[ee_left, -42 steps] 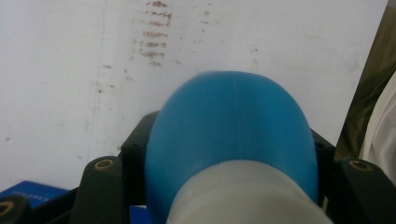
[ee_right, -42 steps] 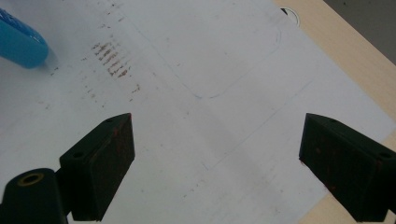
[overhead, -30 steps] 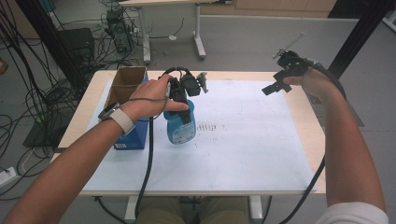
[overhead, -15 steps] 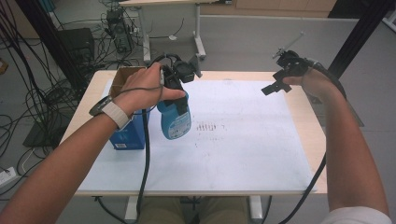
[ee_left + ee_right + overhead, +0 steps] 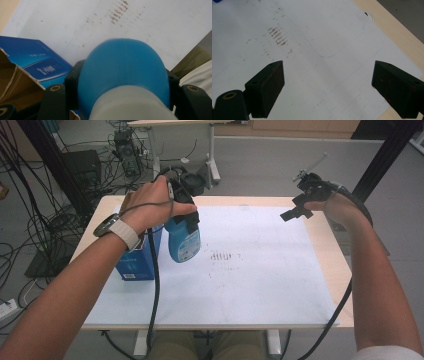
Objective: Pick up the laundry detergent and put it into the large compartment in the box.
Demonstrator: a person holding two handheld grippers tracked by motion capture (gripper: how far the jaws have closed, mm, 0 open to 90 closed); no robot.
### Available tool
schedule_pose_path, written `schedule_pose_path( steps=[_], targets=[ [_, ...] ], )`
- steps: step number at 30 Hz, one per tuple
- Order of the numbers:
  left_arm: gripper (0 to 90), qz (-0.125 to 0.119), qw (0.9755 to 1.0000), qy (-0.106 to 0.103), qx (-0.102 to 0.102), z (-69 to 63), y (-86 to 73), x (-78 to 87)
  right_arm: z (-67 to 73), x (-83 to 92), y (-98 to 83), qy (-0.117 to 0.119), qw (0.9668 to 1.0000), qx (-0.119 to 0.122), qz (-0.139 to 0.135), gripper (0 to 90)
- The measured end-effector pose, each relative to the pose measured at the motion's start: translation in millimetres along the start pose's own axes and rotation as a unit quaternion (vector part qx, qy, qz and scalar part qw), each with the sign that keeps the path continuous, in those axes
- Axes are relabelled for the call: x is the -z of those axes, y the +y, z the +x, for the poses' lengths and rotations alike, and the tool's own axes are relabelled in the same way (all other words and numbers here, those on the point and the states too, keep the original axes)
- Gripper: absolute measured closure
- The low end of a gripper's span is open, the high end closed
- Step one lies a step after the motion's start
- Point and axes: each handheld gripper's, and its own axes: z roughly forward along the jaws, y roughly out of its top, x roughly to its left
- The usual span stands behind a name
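Two grippers are held over the worktop (image 5: 320,265), which is covered by a big white sheet (image 5: 260,285). A blue bottle (image 5: 183,240) is gripped by the left gripper (image 5: 187,215), with the jaws pressed tight on its two sides near the top. The bottle is seen hanging in the air, tilted a little, just beside a blue box (image 5: 137,257) at the left of the sheet. In the left gripper view the round blue body of the bottle (image 5: 123,72) is seen from above, squeezed between the two black jaws, with the open top of the blue box (image 5: 30,65) next to it. The right gripper (image 5: 300,210) is held high over the far right corner of the worktop, well apart from the bottle. In the right gripper view its jaws are spread wide with nothing between them, and some small brown marks (image 5: 277,35) are seen on the sheet below.

The step in hand seems to be lifting the bottle away from the box. To do it well, the grip should be kept firm, because the bottle is smooth and round and could slip out. The bottle should be kept upright so that nothing is spilled. It should be carried clear of the box so that the box is not bumped. It is best put down slowly on a bare, flat part of the sheet, and the jaws should be opened only when it is standing.
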Motion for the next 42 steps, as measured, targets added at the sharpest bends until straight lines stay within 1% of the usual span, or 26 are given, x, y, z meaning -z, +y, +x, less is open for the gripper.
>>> schedule_pose_path(
  steps=[4,6,8,10,15,19,21,26,30,33,38,40,41,42],
  targets=[
    [38.6,0.000,0.9997,0.006,0.024,0.9,0.7,8.5,-1.3,0.5,-0.3,0.000,1.0000,0.001,-0.002,11.1],
    [38.6,-0.001,0.9995,0.007,0.030,1.4,0.6,11.5,-1.5,0.8,-0.4,0.000,1.0000,0.002,-0.003,11.1],
    [38.6,0.000,0.9991,0.009,0.041,1.2,0.9,14.6,-1.4,0.9,-0.4,0.001,1.0000,0.003,-0.004,11.2],
    [38.6,0.002,0.9989,0.011,0.045,0.6,1.7,16.6,-1.6,0.9,-0.2,0.001,1.0000,0.004,-0.003,11.1],
    [38.6,0.002,0.9976,0.011,0.069,4.1,0.9,23.9,-2.0,1.9,-0.4,0.001,1.0000,0.006,-0.004,11.1],
    [38.6,0.004,0.9965,0.014,0.083,8.2,0.2,29.9,-1.9,2.6,-0.9,0.001,1.0000,0.006,-0.005,11.1],
    [38.6,0.004,0.9954,0.015,0.094,11.4,-0.9,32.7,-2.0,2.1,-0.8,0.001,1.0000,0.006,-0.004,11.1],
    [38.5,0.001,0.9933,0.018,0.114,18.1,-4.5,39.8,-2.5,1.7,0.1,0.002,1.0000,0.006,-0.004,11.1],
    [38.5,0.003,0.9922,0.021,0.123,23.1,-5.5,45.1,-2.5,1.2,1.4,0.003,1.0000,0.008,-0.004,11.2],
    [38.5,0.000,0.9900,0.020,0.140,27.7,-7.9,49.3,-2.5,1.5,2.9,0.002,0.9999,0.010,-0.002,11.1],
    [38.5,-0.006,0.9878,0.022,0.154,32.9,-11.8,58.5,-2.6,1.1,3.8,0.002,0.9999,0.012,-0.002,11.1],
    [38.5,-0.009,0.9858,0.025,0.166,33.5,-13.2,61.8,-2.7,1.0,3.9,0.002,0.9999,0.011,-0.002,11.2],
    [38.5,-0.007,0.9850,0.026,0.170,33.8,-12.5,63.3,-2.8,0.9,4.0,0.002,0.9999,0.011,-0.001,11.1],
    [38.4,-0.011,0.9841,0.027,0.175,34.0,-13.6,64.0,-3.0,0.7,4.2,0.002,0.9999,0.012,-0.001,11.2]
  ],
)
